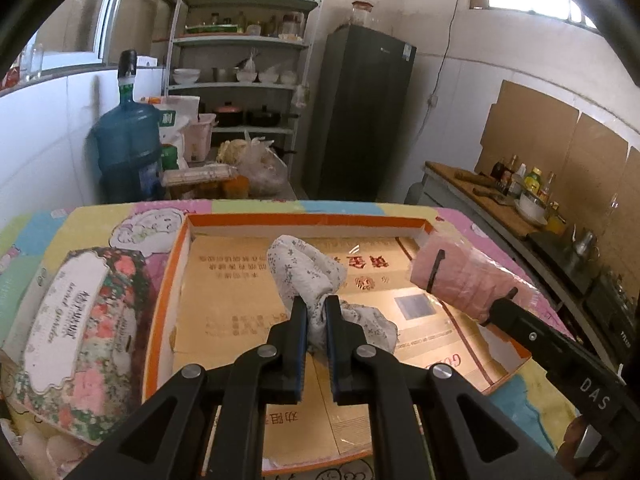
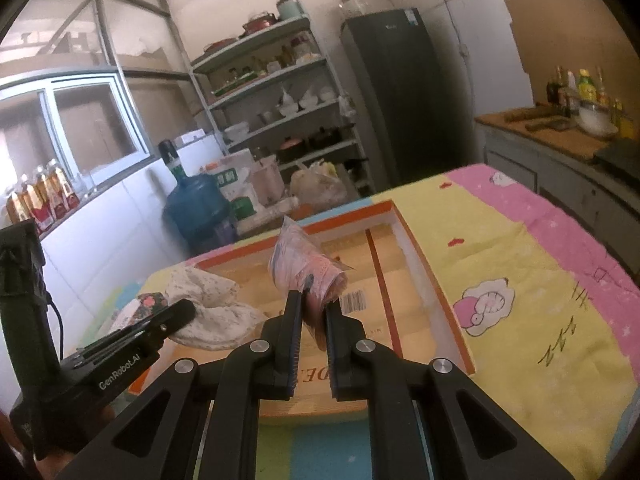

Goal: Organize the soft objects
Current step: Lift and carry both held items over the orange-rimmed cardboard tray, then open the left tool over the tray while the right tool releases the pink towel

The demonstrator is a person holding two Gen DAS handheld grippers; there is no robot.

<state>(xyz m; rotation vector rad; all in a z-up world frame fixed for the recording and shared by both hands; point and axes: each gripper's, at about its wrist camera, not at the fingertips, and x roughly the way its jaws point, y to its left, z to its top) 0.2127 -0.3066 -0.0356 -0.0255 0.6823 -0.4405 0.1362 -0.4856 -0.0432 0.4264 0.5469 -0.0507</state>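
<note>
Both claws were busy over the table: the left gripper [image 1: 316,300] was pinched tight on a white floral cloth [image 1: 308,272], its folds bunched up between the pads and spilling down onto the cardboard floor of the shallow orange-rimmed box [image 1: 304,222]. Just to the right, the right gripper [image 2: 314,298] was clamped on a pink plastic-wrapped pack [image 2: 308,268], held over the same box, toward its far right corner. At the left, outside the box and touching its left wall, lay a floral tissue pack [image 1: 80,336]. Everything sat on the pastel cartoon tablecloth [image 2: 520,264].
</note>
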